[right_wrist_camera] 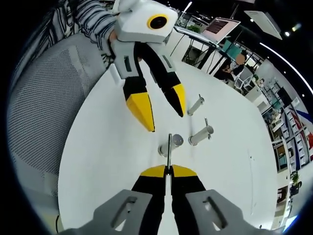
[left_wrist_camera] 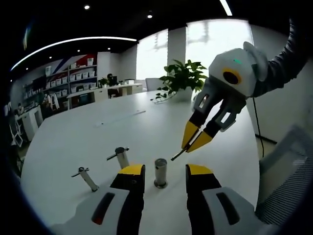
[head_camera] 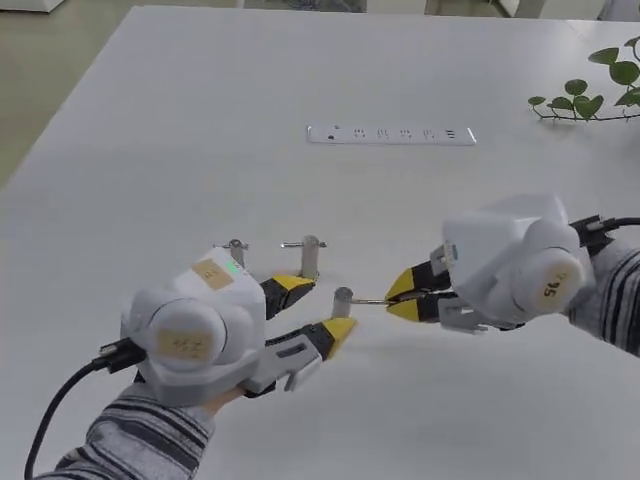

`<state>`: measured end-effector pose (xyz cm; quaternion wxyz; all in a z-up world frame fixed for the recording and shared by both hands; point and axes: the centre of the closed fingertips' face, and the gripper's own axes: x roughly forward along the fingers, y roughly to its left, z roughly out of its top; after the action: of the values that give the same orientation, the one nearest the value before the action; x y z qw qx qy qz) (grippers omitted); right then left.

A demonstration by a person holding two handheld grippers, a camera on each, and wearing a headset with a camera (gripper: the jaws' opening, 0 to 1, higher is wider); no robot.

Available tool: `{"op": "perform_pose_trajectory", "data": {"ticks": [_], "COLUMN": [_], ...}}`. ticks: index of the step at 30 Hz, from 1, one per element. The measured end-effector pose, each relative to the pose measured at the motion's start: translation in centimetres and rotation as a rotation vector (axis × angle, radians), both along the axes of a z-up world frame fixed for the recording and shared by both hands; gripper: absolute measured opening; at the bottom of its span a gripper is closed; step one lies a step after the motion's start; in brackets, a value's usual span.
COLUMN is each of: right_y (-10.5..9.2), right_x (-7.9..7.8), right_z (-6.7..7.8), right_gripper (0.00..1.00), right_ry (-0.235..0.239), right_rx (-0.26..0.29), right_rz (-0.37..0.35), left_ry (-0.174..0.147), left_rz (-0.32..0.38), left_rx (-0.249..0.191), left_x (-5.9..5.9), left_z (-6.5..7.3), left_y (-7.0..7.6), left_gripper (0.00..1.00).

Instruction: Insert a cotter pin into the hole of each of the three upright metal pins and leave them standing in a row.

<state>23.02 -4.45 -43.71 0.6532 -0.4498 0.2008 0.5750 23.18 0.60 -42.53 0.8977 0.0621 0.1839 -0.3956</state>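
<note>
Bare pin [head_camera: 342, 301] stands on the desk [head_camera: 300, 80] between your left gripper's [head_camera: 322, 304] jaws, which are apart and not touching it. Close them to steady it, then aim the cotter [head_camera: 372, 301] at the hole. Your right gripper [head_camera: 399, 298] sits at 3 o'clock of the pin, level, jaws clamped on the cotter, tip just beside the pin.

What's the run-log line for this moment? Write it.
stage: third insertion | left gripper: open, flanking bare pin | right gripper: shut on cotter pin, aimed at bare pin | far pins: cottered
</note>
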Motion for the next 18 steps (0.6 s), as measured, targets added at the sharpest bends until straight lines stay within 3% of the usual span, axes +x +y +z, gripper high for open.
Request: {"op": "perform_pose_trajectory", "data": {"ticks": [18], "right_y": [-0.9], "right_x": [1.7], "right_z": [-2.2], "right_gripper": [0.00], "right_ry": [0.016], "right_rx": [-0.052], "right_rz": [0.008], "left_ry": [0.073], "left_rz": [0.032], "left_rx": [0.063], "left_x": [1.8], "left_z": [-4.1], "left_y": [-0.9], "left_gripper": [0.28]}}
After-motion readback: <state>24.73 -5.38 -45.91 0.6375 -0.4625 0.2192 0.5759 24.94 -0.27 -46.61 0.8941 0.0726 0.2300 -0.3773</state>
